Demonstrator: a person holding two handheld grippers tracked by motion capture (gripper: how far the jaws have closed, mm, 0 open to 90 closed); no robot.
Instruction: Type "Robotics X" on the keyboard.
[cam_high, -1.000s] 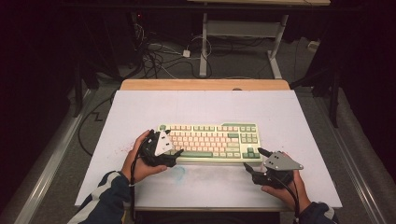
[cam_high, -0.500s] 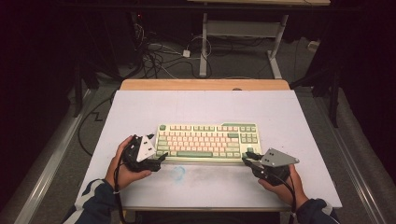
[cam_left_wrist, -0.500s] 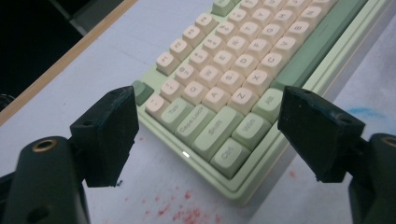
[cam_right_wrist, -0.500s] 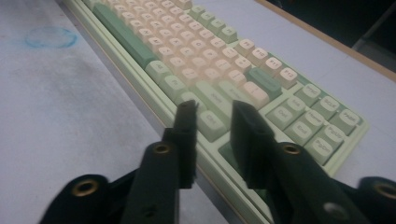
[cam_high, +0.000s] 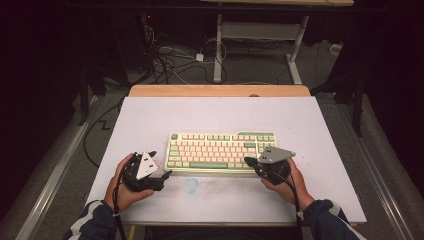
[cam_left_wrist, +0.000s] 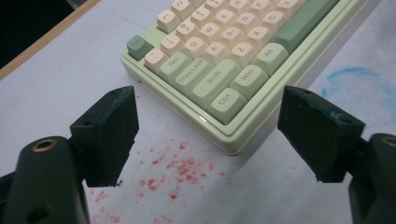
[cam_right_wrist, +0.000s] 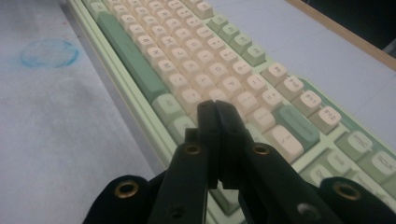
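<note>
Two grippers at the ends of a keyboard (cam_high: 221, 151) on a white table (cam_high: 310, 120).

Keyboard lying flat near the middle of the table, pale green case with cream and green keys, long side toward the person. Left gripper (cam_high: 159, 175) held just off the keyboard's left near corner, jaws spread wide with nothing between them, apart from the case; in the left gripper view (cam_left_wrist: 205, 135) the Ctrl key corner seen between the two black jaws. Red specks (cam_left_wrist: 180, 175) scattered on the table under that gripper, a faint blue ring (cam_left_wrist: 357, 88) just beside the keyboard's front edge. Right gripper (cam_high: 248, 161) over the right end of the keyboard, jaws pressed together on nothing, tips (cam_right_wrist: 216, 109) above the lower rows of keys; touching a key or not, cannot tell.
</note>
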